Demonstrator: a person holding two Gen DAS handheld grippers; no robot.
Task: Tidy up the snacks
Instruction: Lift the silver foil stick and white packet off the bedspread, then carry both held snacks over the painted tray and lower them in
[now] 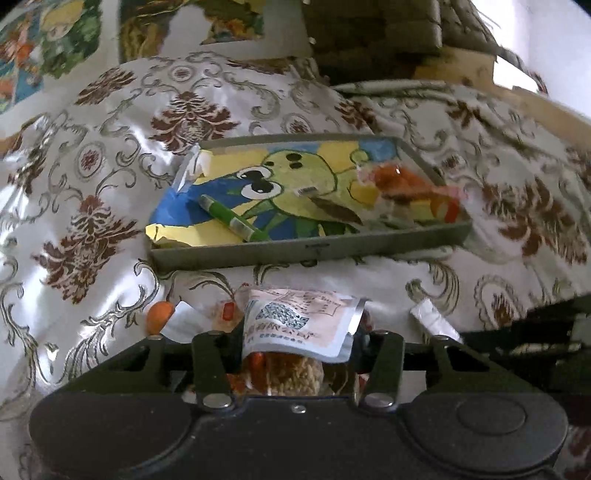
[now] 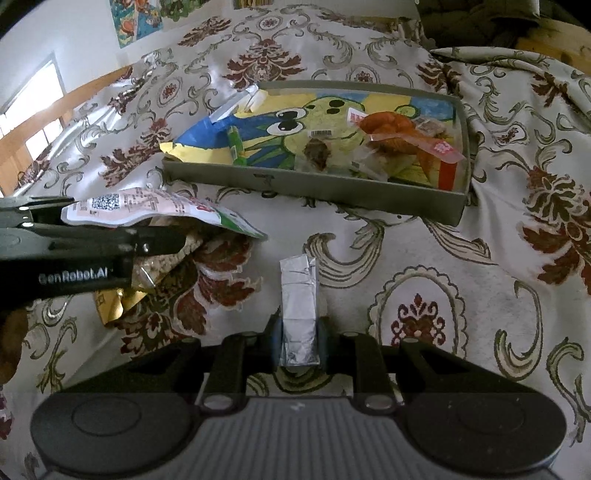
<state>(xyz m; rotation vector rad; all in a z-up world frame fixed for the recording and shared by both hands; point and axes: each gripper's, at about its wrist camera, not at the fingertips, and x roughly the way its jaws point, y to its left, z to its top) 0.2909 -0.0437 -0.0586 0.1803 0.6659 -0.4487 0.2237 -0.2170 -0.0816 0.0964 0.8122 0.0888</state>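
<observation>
A shallow grey tray (image 1: 314, 252) (image 2: 295, 182) lined with a cartoon frog picture sits on the patterned cloth. In it lie a green stick packet (image 1: 231, 218) (image 2: 235, 144), an orange-red snack packet (image 1: 402, 181) (image 2: 397, 127), a brown snack (image 2: 317, 152) and clear wrappers. My left gripper (image 1: 299, 354) is shut on a pink-white snack bag with a QR code (image 1: 295, 321) (image 2: 147, 206), held in front of the tray. My right gripper (image 2: 298, 343) is shut on a silver foil packet (image 2: 298, 295), below the tray's near wall.
Under the left gripper lie more snacks: an orange round one (image 1: 159, 314), a small clear packet (image 1: 225, 312) and a gold wrapper (image 2: 110, 301). Folded blankets (image 1: 376, 33) and posters (image 1: 44, 40) are behind the tray. The cloth is rumpled at the right.
</observation>
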